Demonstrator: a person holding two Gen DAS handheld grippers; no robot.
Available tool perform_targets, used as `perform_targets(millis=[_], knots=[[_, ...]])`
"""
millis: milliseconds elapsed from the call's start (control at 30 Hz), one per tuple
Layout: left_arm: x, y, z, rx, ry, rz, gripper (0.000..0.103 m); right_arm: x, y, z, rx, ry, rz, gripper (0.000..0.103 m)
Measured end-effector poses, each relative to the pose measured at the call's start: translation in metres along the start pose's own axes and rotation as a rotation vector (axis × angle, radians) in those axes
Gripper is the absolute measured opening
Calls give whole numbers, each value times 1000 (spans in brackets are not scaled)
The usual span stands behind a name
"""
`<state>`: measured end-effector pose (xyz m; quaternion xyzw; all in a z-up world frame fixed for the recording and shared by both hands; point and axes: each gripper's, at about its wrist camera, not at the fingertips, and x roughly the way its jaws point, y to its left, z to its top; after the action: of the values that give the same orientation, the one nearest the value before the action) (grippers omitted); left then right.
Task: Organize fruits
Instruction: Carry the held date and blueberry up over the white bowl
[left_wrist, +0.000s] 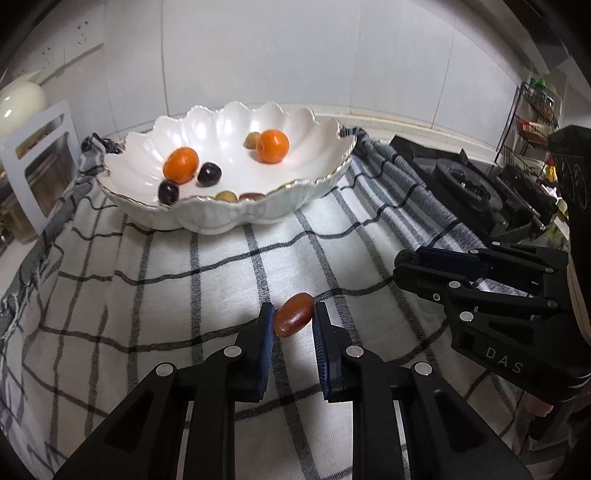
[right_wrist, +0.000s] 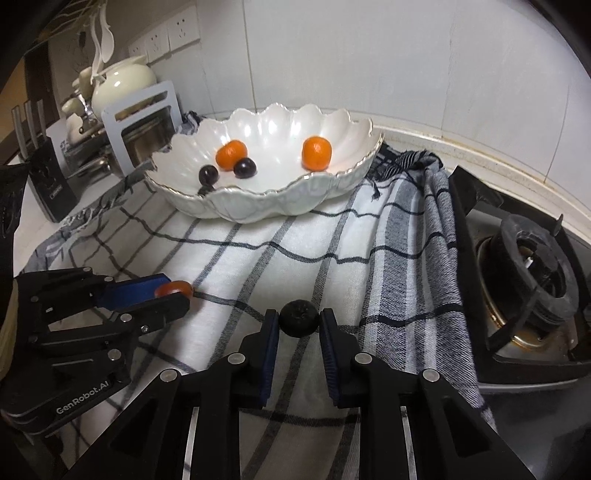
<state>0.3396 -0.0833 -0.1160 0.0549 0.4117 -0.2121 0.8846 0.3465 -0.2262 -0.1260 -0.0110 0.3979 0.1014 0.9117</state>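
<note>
Two grippers are working over a checked cloth (left_wrist: 184, 280) covering the worktop beside a stove (right_wrist: 532, 266). Left gripper (left_wrist: 293, 319) jaws are clamping a reddish-brown fruit (left_wrist: 292, 314); right gripper (right_wrist: 298, 325) jaws are clamping a dark fruit (right_wrist: 298, 318). Several fruits are lying half hidden behind the scalloped bowl's (left_wrist: 236, 218) rim.

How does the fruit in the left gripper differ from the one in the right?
The reddish-brown fruit in the left gripper is oval and glossy; the black fruit in the right gripper is round and matte, with a puckered end. Both are pinched between shut pads over the checked cloth.
</note>
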Motion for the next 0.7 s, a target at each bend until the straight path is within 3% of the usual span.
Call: perform_targets(millis=[700], knots=[[-92,-6,9,-22,-202,40,21,-83,20,11,-14,-191,-12,24]])
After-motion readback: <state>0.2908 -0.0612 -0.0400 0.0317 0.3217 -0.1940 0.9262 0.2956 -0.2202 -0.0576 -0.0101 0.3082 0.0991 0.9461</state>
